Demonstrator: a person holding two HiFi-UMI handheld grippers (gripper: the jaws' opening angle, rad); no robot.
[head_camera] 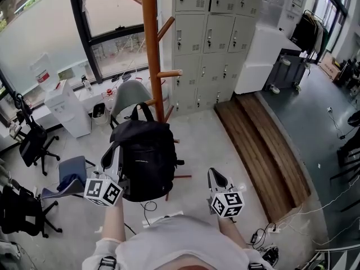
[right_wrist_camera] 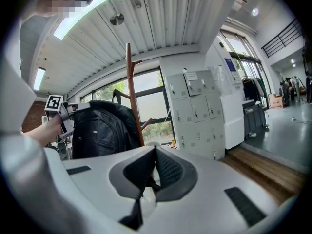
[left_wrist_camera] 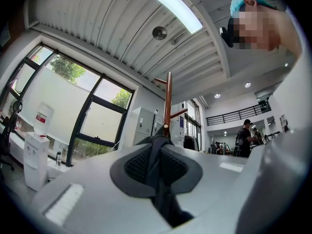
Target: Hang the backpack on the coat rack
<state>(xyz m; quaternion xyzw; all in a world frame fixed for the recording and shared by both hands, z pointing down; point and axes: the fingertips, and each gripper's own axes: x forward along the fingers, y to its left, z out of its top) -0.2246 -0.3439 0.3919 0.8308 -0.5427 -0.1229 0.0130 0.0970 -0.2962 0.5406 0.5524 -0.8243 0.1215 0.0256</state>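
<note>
Grey lockers (head_camera: 208, 44) back the coat rack (head_camera: 151, 49), whose pegs are seen above and just beyond the backpack (head_camera: 147, 159), hung upright, top loop uppermost, from the left gripper (left_wrist_camera: 159, 143), clamped on its strap; the right gripper (head_camera: 215, 176) is held closed, empty, farther off.

Bare floor (head_camera: 208, 139) is left open between backpack (head_camera: 147, 159) and wooden platform (head_camera: 264, 145). Access to the coat rack (head_camera: 151, 49) is narrowed by a grey chair (head_camera: 130, 97) at its base and lockers (head_camera: 216, 32) just beyond. Its pegs (head_camera: 169, 73) stand bare.
</note>
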